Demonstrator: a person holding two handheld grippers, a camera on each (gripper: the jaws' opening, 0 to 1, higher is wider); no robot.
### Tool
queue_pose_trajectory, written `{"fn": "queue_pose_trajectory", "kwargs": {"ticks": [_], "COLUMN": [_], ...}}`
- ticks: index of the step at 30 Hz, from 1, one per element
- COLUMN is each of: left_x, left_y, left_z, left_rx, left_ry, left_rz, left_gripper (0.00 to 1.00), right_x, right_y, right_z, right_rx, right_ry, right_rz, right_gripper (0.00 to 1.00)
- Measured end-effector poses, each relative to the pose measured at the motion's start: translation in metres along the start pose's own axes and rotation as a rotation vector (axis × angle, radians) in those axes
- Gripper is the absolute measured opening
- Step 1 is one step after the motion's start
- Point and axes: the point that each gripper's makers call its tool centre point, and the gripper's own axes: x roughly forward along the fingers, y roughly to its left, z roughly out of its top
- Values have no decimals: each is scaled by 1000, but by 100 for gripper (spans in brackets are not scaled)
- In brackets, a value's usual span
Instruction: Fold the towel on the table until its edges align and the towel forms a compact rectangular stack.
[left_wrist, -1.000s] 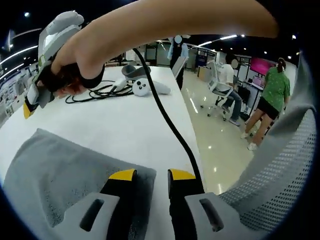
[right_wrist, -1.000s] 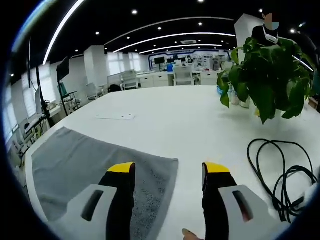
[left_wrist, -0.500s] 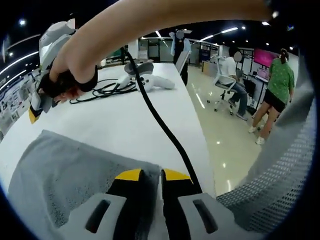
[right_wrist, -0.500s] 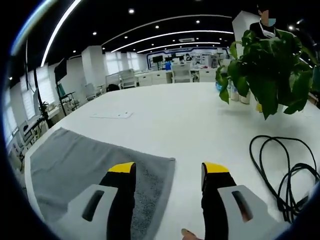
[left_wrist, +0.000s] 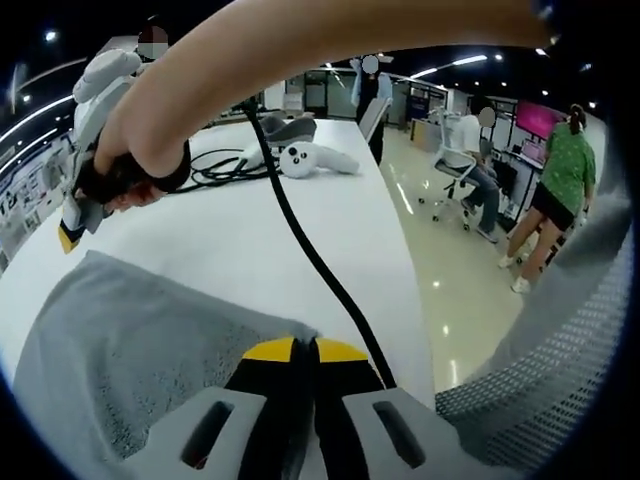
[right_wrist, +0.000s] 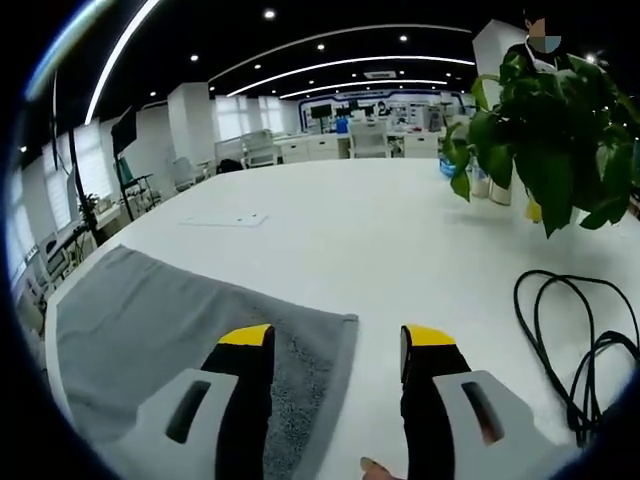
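Two grippers are working at the grey towel (left_wrist: 140, 340), which is lying flat on the white tabletop (right_wrist: 400, 230), along the tabletop's near edge. In the left gripper view, the left gripper (left_wrist: 303, 349) is showing its yellow-tipped fingers pressed together at one corner of the towel; they appear to be pinching the cloth, so the first grasp of the fold looks to be in hand. In the right gripper view, the right gripper (right_wrist: 338, 336) is holding its fingers wide apart, one over the towel's other near corner and one over bare tabletop, not yet clamped on anything.

Judging from this, the next move is calling for the right gripper to settle lower and pinch its corner, so both corners can be lifted together and carried across to the far edge with the edges matching. No fold is made yet.

Nothing on the tabletop is serving as a container for the task. A black cable (right_wrist: 570, 330) is lying coiled toward one side, and a potted plant (right_wrist: 545, 150) is standing beyond it.
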Motion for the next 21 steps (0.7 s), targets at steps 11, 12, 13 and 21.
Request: {"fn": "queue_pose_trajectory", "kwargs": {"ticks": [11,12,13,21], "left_x": [0,0,0,0], "left_y": [0,0,-1,-1], "left_z": [1,1,1,1], "left_rx": [10,12,18,57], "left_ry": [-8,-8,-9,-5], "left_rz": [2,3,4,12], "left_gripper": [5,5,5,4], "right_x": [13,15,17,26], "right_y": [-11,-12,-14,-20], "right_z": [-8,-8,-8,-21], "right_rx": [6,5,3,-82], "right_ry": [39,39,41,120], "right_rz": [-36,-42,-46,-78], "right_gripper": [43,42,41,25]}}
